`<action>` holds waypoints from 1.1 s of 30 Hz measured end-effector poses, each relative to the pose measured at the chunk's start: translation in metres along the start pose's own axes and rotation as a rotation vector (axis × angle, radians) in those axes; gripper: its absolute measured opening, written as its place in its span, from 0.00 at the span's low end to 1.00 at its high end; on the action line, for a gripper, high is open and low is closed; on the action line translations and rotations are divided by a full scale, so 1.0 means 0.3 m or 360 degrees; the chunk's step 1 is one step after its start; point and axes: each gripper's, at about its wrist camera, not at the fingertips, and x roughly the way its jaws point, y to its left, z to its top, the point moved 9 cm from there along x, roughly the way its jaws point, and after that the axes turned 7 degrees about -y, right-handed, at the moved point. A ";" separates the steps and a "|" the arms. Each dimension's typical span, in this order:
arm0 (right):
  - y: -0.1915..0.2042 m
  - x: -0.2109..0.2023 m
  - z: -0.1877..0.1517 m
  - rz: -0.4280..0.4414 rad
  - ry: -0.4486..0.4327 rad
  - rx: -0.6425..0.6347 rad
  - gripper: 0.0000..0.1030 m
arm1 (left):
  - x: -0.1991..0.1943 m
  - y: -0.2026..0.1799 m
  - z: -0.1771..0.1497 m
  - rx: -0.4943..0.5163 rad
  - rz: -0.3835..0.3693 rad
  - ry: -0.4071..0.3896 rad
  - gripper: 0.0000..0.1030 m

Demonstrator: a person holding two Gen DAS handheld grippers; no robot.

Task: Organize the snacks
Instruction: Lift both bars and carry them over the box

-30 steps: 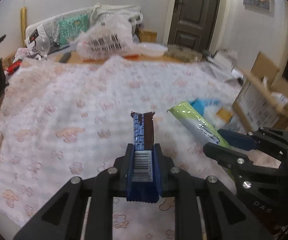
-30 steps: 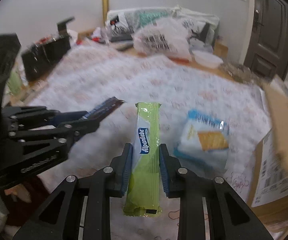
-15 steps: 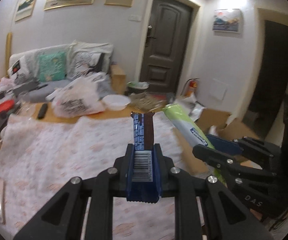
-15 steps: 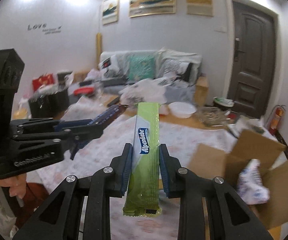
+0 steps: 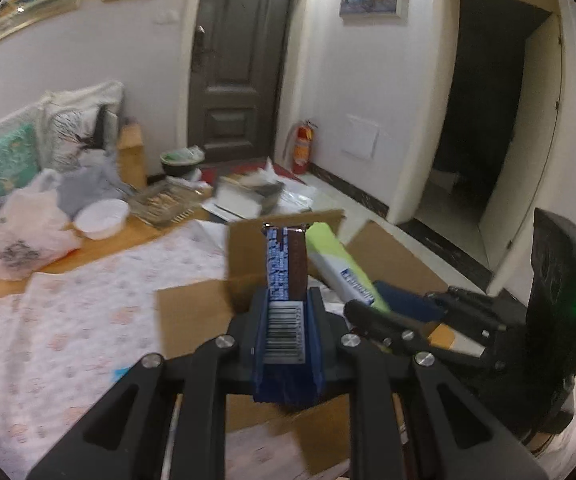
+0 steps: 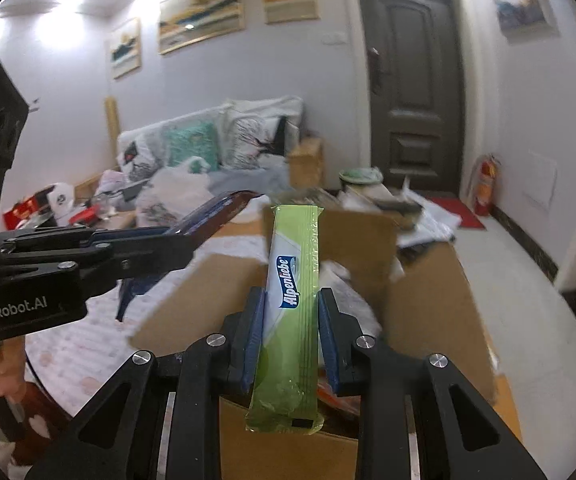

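The left gripper point(image 5: 285, 320) has its jaws clamped on a blue-and-brown chocolate bar point(image 5: 285, 264), which stands up above the open cardboard box point(image 5: 392, 256). Just beside it, the right gripper point(image 6: 292, 332) has its jaws clamped on a green Alpenliebe stick pack point(image 6: 294, 292), also over the box. The box sits beside the counter point(image 5: 47, 320) with its floral cloth.

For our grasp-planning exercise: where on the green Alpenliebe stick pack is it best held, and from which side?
Grip the green Alpenliebe stick pack across its narrow width near the lower half, as the right gripper does, approaching end-on along its length. It is long, flat and slim, so pads on its long edges keep it from swinging.
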 end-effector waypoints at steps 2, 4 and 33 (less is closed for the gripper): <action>-0.052 0.014 -0.031 -0.0009 0.0038 0.0036 0.21 | 0.064 -0.023 -0.011 0.0005 -0.0001 0.0053 0.15; -0.086 0.028 -0.056 -0.0015 0.0068 0.0053 0.21 | 0.115 -0.035 -0.029 0.0006 0.0025 0.0101 0.15; -0.063 0.111 -0.079 -0.0038 0.0162 0.0000 0.29 | 0.242 0.069 -0.046 -0.0039 0.0109 0.0262 0.22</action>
